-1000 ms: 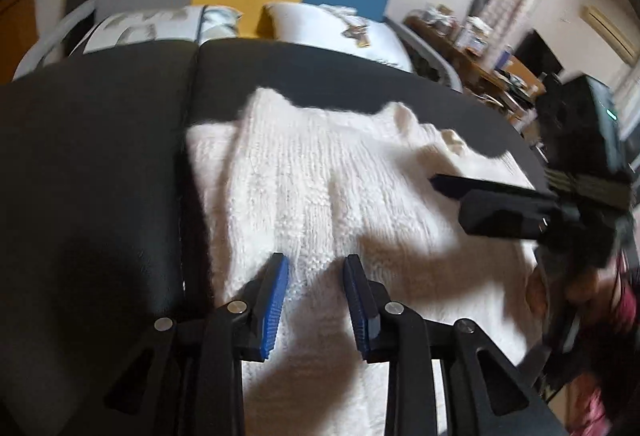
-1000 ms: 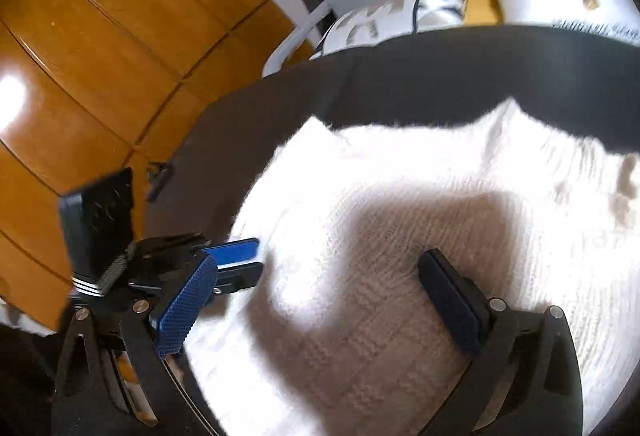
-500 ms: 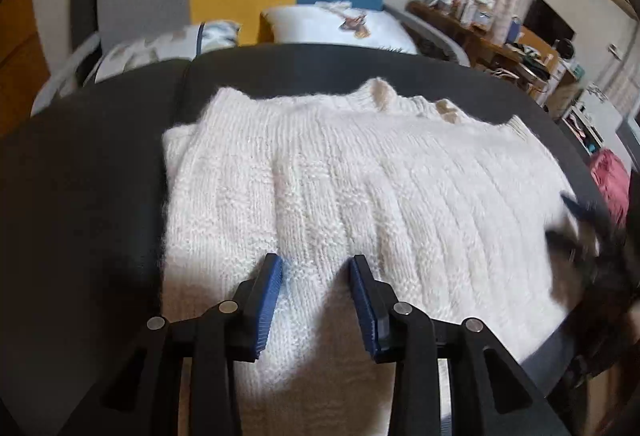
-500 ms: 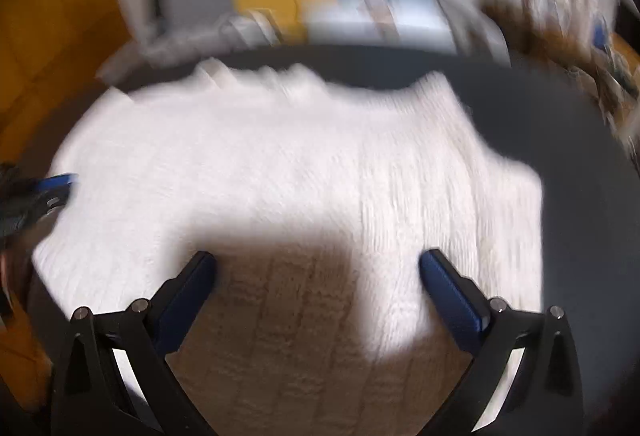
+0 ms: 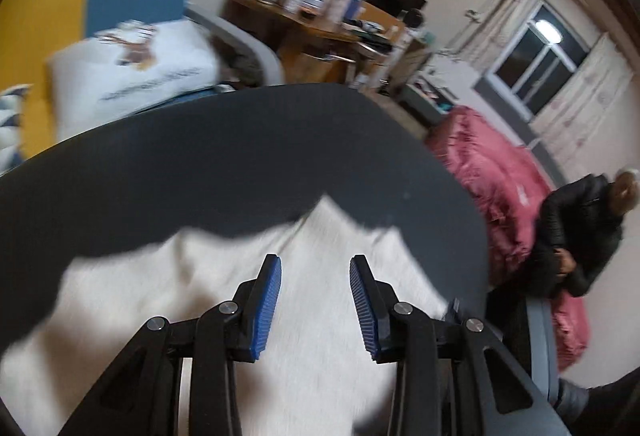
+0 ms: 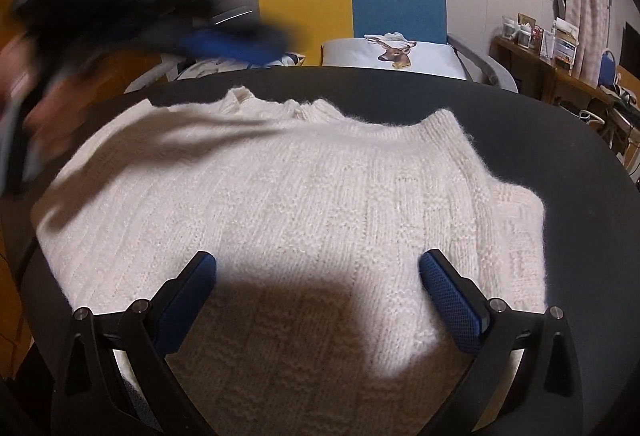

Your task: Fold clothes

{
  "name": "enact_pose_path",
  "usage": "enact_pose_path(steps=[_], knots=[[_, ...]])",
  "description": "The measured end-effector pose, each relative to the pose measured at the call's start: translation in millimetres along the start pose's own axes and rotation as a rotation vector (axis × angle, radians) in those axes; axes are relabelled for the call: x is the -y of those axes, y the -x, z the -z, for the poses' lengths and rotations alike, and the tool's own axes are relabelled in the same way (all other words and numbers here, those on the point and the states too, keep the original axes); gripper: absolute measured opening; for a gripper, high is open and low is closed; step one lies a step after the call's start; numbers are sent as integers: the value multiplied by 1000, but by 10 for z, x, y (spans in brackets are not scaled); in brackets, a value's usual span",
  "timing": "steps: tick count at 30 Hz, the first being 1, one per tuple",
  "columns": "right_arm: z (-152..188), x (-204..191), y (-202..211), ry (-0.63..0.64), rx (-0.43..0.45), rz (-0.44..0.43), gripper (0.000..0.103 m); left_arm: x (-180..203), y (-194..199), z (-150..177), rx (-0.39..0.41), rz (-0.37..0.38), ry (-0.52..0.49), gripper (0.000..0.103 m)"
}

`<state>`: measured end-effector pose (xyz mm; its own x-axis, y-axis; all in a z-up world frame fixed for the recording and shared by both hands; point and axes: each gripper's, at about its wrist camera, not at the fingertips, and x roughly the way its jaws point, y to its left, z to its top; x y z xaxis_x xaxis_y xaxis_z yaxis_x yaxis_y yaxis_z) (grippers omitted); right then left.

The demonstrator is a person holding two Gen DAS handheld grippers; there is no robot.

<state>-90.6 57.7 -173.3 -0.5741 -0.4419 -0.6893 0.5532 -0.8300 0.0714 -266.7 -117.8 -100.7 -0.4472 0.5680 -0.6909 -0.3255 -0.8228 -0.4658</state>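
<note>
- Dark round table [image 6: 568, 164]: fills both views, under and ahead of both grippers.
- White knit sweater [image 6: 304, 204]: lies flat on the table, folded, spread directly below and in front of the right gripper [image 6: 318, 278]; neckline at far edge.
- Right gripper: fingers spread wide, empty, above the sweater's near part.
- Left gripper [image 5: 315, 294]: fingers apart, nothing between them, over the sweater [image 5: 320, 336]; seen blurred at upper left of the right view.
- Deer-print pillow [image 6: 390, 54]: beyond the table's far rim.
</note>
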Motion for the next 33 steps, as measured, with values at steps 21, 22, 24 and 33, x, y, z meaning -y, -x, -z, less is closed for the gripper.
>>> enact_pose_path(steps=[21,22,24,33], knots=[[100,251,162,-22,-67,13,103,-176,-983,-545,-250,218,-173,35],[80,244,207,-30,-60,15,103,-186,-1003,-565,-257,217,-179,35],[53,210,334,-32,-33,5,103,-163,-1071,-540,-295,214,-206,35],[242,208,225,-17,-98,14,102,-114,-1124,-471,-336,316,-251,31]])
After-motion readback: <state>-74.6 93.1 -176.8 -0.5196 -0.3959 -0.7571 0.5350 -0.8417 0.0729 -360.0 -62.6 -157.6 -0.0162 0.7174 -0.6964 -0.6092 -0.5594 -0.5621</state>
